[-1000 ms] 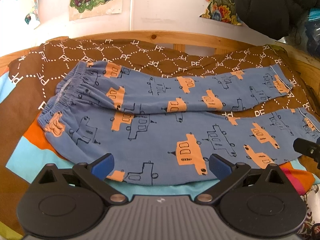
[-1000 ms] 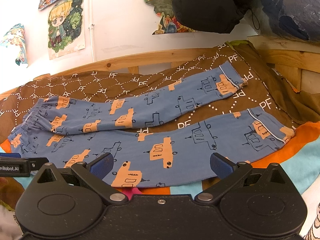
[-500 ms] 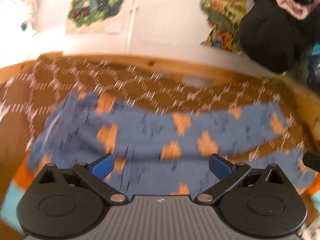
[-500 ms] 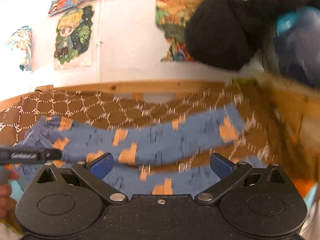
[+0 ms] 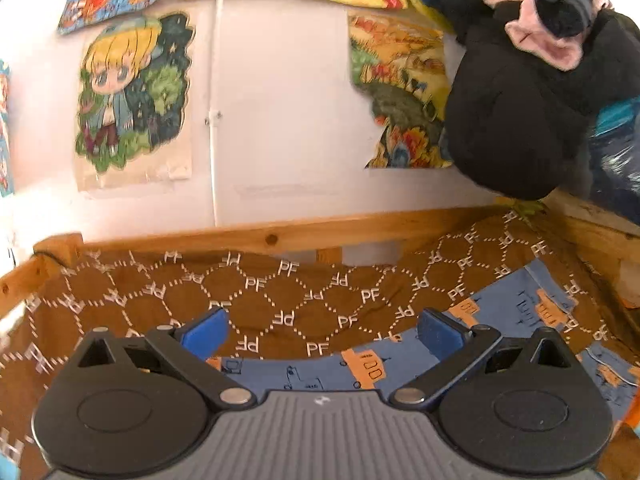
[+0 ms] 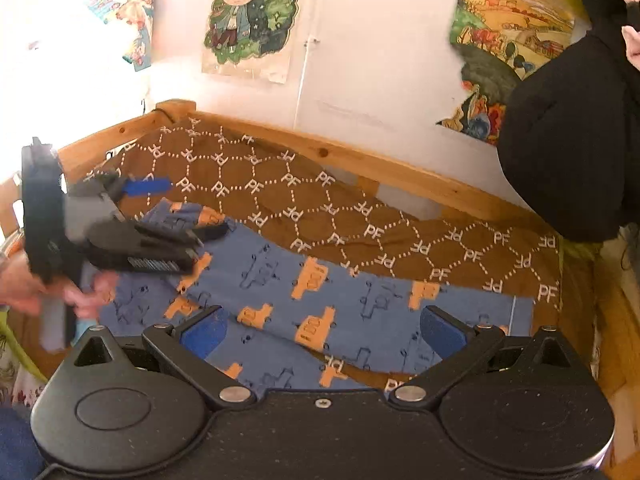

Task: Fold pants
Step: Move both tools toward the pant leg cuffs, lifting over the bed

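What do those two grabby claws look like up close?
The left claw has a ribbed grey body, two round black discs, black linkage arms with silver rivets, and blue finger pads. The right claw matches it, but its body is speckled black. A person's hand grips the left handle; no sleeve shows.

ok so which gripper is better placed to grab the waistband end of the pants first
Left. In the right wrist view the left gripper hovers open right over the waistband end of the pants. The right gripper sits open over the leg section, farther from it.
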Motion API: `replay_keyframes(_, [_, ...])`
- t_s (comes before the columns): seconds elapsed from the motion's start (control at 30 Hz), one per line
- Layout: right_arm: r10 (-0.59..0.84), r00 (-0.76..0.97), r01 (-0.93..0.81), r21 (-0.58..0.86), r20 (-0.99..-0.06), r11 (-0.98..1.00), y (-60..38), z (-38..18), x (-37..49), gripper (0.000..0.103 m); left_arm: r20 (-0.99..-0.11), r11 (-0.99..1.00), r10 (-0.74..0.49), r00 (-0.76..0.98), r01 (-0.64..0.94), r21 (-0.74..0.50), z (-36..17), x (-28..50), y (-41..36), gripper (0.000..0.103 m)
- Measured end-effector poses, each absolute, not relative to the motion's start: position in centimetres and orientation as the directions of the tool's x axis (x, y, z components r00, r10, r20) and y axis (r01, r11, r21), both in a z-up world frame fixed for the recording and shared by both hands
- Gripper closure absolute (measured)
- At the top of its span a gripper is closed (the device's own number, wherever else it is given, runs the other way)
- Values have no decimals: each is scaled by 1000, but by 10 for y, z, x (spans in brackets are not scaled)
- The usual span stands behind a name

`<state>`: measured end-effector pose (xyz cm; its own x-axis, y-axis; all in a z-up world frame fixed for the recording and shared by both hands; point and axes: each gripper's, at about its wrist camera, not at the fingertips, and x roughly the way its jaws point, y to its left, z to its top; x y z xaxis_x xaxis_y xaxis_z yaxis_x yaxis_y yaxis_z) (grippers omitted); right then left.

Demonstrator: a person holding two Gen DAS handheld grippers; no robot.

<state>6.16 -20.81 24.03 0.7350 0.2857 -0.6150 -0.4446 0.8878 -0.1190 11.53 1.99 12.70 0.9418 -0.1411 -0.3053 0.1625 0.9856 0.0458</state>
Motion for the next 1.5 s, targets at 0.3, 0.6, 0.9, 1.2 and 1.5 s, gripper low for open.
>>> replay_keyframes(0.3, [286, 728, -431, -93, -623, 897, -204, 207, 81, 1, -399, 985, -134, 907, 167, 50, 90, 152, 46, 0])
replay_keyframes(0.6, [261, 746, -402, -102, -612, 910, -212, 227, 67, 1, -390, 999, 38, 920, -46, -11, 115, 165, 86, 0])
replay_keyframes(0.9, [261, 755, -409, -122, -601, 904, -210, 253, 53, 1, -324, 997, -34, 946, 54, 53, 206, 166, 49, 0])
replay_keyframes(1.2, [374, 713, -523, -94, -593, 847, -200, 224, 104, 1, -402, 987, -105, 910, 145, 69, 234, 180, 30, 0])
replay_keyframes(1.5, [451, 631, -618, -58, -631, 784, -219, 189, 192, 1, -380, 949, -171, 909, 255, 184, 204, 216, 32, 0])
